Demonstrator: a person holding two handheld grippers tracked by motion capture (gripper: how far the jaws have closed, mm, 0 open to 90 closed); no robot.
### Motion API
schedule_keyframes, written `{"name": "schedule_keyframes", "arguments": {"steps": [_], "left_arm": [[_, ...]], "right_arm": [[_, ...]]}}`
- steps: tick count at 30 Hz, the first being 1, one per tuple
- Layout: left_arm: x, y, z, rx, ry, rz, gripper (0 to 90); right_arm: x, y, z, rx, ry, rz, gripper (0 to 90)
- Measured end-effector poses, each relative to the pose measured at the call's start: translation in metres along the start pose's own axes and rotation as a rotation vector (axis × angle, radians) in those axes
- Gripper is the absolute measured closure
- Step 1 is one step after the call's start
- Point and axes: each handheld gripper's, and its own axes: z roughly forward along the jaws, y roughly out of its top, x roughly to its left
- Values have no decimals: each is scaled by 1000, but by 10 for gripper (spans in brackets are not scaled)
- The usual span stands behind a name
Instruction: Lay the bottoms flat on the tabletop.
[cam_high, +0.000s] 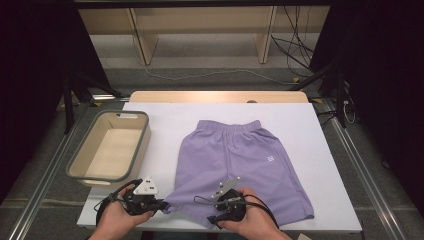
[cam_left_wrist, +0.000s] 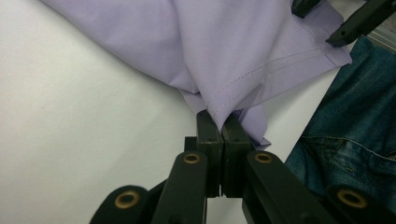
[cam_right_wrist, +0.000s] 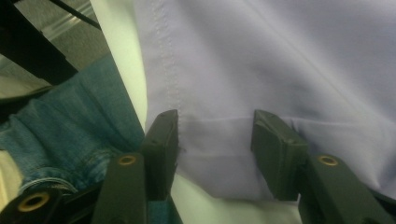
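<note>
Shorts (cam_high: 235, 165) flat on worktop (cam_high: 310, 125), right of bin (cam_high: 142, 145). Left claw (cam_left_wrist: 218, 122) clamped on hem corner; right claw (cam_right_wrist: 215, 140) open astride hem. Step: folding start. Next: right claw closes, both lift.

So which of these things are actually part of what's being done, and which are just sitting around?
In use:
- lilac fabric shorts, spread flat on the white table
- left hand-held gripper, shut on a hem corner of the shorts
- right hand-held gripper, open, with the hem's edge between its jaws

Lying about:
- grey-rimmed beige rectangular bin, left of the shorts
- wooden shelving behind the table
</note>
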Motion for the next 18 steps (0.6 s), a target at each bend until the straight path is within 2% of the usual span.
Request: {"name": "schedule_keyframes", "arguments": {"steps": [4, 9, 15, 18], "left_arm": [[1, 0, -1, -4, 4, 1, 882], [2, -1, -3, -5, 5, -9, 884], [3, -2, -4, -14, 7, -13, 884], [4, -2, -4, -12, 7, -13, 884]], "right_arm": [[8, 4, 4, -1, -10, -30, 502], [16, 9, 9, 23, -47, -105, 500], [22, 13, 14, 19, -105, -165, 545], [24, 13, 14, 17, -119, -170, 599]]}}
